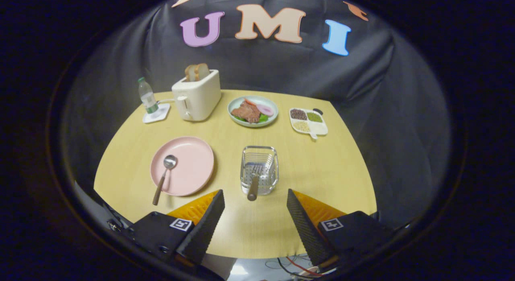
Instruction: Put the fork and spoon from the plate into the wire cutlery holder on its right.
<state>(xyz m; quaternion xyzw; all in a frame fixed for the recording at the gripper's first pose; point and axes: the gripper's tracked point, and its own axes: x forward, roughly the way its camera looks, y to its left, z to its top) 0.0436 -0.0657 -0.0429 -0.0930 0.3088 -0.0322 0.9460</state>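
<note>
Pink plate at lower left carries the spoon; at centre the holder has the fork. Toaster and dishes lie beyond. Gripper fingers are spread, grasping nothing.

Pink plate, yellow wood-grain table

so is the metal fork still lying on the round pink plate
No, the metal fork rests in the wire cutlery holder, and the round pink plate carries the wooden-handled spoon; the open gripper holds nothing.
</note>
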